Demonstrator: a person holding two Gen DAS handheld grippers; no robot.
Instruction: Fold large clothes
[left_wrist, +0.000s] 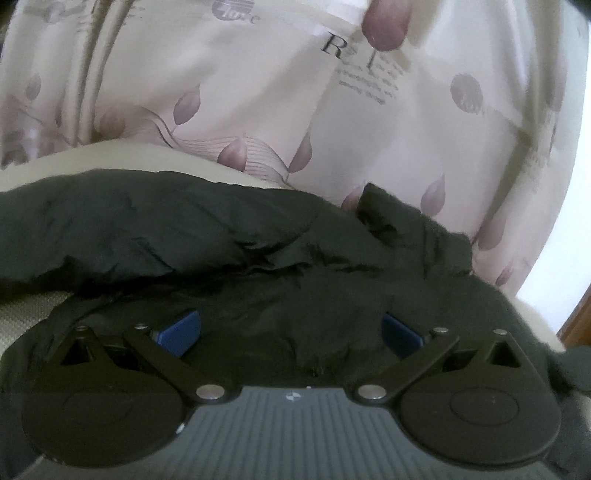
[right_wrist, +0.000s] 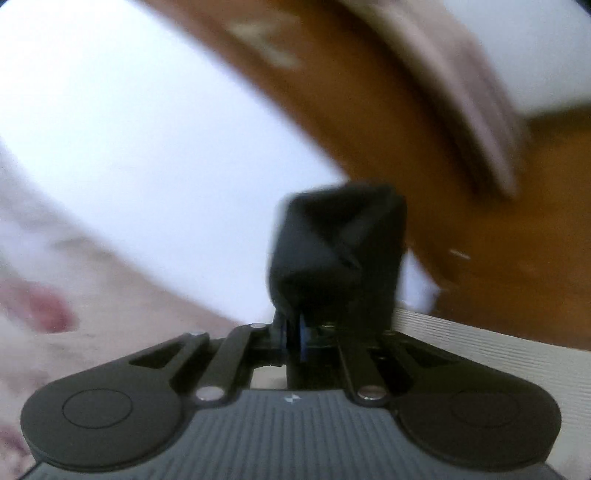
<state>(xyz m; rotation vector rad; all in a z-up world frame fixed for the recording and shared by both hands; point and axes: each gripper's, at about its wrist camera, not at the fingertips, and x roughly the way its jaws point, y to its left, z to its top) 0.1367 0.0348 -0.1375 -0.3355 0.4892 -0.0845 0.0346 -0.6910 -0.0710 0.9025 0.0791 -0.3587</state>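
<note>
A pale curtain (left_wrist: 258, 110) printed with mauve teardrop petals, thin wavy lines and some grey lettering is hanging across the back of the left wrist view. A cream ribbed cushion (left_wrist: 22, 325) is showing at the lower left edge there. In the blurred right wrist view, a white wall (right_wrist: 147, 147) is filling the left side, brown wood (right_wrist: 461, 240) is sweeping across the right, and a ribbed cream edge (right_wrist: 480, 339) is lying below it.
</note>
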